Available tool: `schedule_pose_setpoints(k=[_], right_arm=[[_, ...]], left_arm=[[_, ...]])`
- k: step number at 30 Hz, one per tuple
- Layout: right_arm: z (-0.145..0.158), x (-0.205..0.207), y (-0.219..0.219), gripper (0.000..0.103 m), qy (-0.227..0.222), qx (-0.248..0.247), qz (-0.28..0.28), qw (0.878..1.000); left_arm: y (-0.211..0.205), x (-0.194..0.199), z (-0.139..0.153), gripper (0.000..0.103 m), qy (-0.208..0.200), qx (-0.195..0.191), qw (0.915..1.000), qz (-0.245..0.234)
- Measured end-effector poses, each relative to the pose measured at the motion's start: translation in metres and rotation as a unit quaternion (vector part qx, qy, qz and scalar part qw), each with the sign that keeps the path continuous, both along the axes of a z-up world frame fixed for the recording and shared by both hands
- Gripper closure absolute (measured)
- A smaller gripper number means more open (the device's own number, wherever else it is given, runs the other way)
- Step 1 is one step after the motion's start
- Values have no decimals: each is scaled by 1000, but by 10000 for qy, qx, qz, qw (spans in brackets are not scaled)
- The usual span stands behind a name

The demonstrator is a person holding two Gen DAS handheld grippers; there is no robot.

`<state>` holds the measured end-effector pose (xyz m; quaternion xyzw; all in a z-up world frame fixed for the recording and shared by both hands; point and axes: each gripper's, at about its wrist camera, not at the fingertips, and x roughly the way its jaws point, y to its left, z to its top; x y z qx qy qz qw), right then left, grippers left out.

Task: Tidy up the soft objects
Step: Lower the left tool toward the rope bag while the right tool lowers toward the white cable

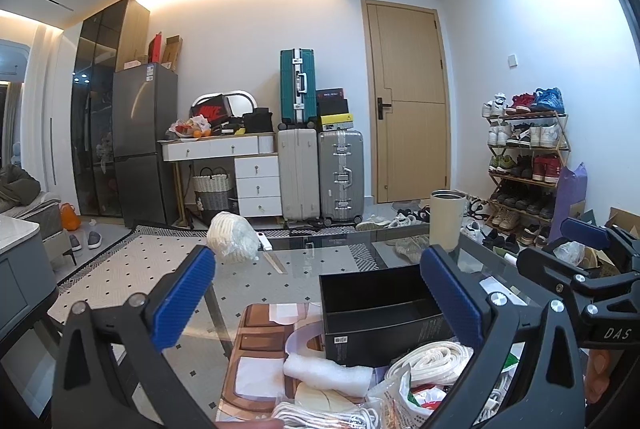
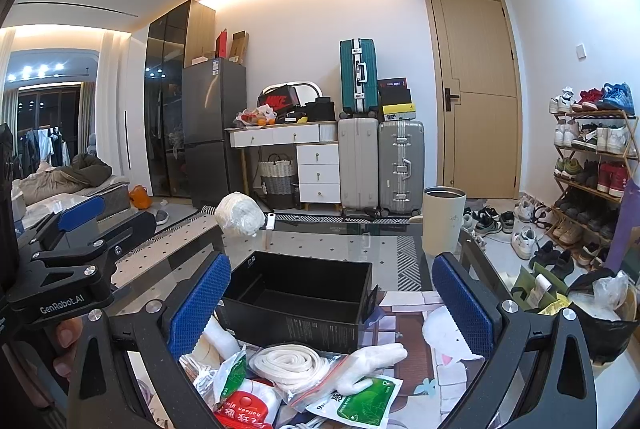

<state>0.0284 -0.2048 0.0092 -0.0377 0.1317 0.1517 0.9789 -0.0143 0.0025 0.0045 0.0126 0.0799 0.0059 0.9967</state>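
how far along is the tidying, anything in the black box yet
Nothing looks done: the black box on the glass table is empty. Nothing is in hand either; the left gripper and right gripper both have open jaws. Left to do: the coiled white cord, foam piece and packets lie piled in front of it.

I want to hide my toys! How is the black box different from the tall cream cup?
The black box is dark, low and rectangular; the cream cup is pale, tall and round. The box sits near the pile of bagged soft things; the cup stands farther back by the table edge. Both are open on top and rest on the glass table.
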Motion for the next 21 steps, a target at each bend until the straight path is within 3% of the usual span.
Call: schedule_pose_setpoints(k=[9, 12, 17, 21], right_arm=[[4, -3, 6, 1, -22, -56, 109, 9999], [10, 0, 4, 1, 184, 45, 80, 9998], [7, 13, 0, 1, 713, 45, -174, 9973], [-1, 24, -5, 1, 1286, 33, -416, 9908]], left_arm=[[4, 6, 1, 0, 255, -121, 9996, -67], [6, 11, 0, 0, 453, -177, 9988, -110], [4, 34, -10, 0, 1258, 51, 9917, 244], [3, 40, -15, 0, 1645, 198, 9862, 50]])
